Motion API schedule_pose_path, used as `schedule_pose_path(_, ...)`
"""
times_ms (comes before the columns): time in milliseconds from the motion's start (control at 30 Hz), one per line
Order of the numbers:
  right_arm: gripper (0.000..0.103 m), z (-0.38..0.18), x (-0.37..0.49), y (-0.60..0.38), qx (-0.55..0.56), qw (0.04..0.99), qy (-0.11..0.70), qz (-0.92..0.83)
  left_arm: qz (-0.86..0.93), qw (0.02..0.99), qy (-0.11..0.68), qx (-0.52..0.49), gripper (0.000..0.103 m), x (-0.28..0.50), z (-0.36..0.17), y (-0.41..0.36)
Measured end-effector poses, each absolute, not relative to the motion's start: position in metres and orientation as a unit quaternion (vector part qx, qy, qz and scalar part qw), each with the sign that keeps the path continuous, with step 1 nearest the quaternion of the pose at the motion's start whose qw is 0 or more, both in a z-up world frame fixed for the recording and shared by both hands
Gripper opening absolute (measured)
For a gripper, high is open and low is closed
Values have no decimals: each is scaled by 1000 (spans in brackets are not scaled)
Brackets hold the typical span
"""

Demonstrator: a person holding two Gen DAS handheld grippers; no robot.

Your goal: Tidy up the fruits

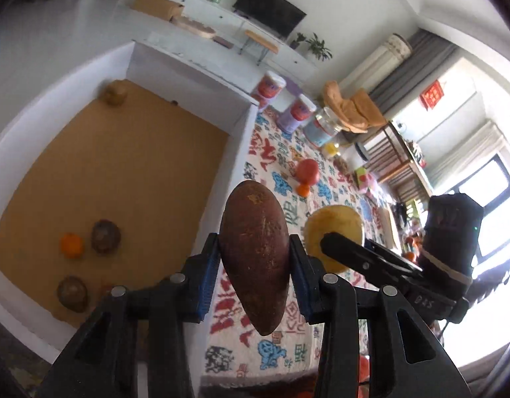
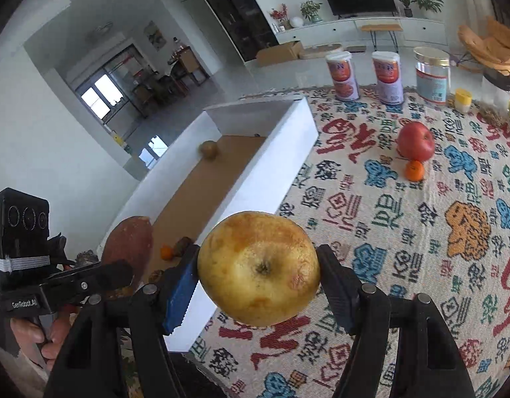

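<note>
The left gripper is clamped on a brown oval fruit, its blue pads pressing both flanks; the fruit stands on end at lower centre of the left view, over the white wall of the box. The right gripper pinches a yellow apple at lower centre of the right view, blossom end toward the camera, above the patterned cloth just beside the box's near corner. Both grippers point forward and down, side by side: the right one's finger crosses the right middle of the left view, the left one sits at lower left of the right view, with the person's hand wrapped around its grip.

Inside the box, on its brown floor, lie an orange, two dark round fruits and another at the far corner. On the cloth, centre right of the left view, a red apple touches a small orange. Cans stand at the cloth's far edge.
</note>
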State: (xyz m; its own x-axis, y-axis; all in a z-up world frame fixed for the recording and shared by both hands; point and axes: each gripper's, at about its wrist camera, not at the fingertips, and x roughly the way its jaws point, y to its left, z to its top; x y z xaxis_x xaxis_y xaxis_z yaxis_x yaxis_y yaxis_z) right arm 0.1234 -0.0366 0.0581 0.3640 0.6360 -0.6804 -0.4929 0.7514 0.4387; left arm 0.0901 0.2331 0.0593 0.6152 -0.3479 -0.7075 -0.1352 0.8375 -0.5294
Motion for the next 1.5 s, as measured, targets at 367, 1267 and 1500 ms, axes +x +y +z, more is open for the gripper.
schedule_pose_path(367, 70, -8, 132, 168, -152, 793, 472, 355, 139, 780, 530, -301, 59, 166, -65, 333)
schedule_pose_path(1267, 103, -83, 82, -242, 7, 913, 407, -13, -174, 876, 442, -81, 90, 73, 14, 20)
schedule_pose_path(1500, 103, -91, 84, -232, -16, 904, 427, -15, -139, 884, 445, -33, 90, 91, -25, -29)
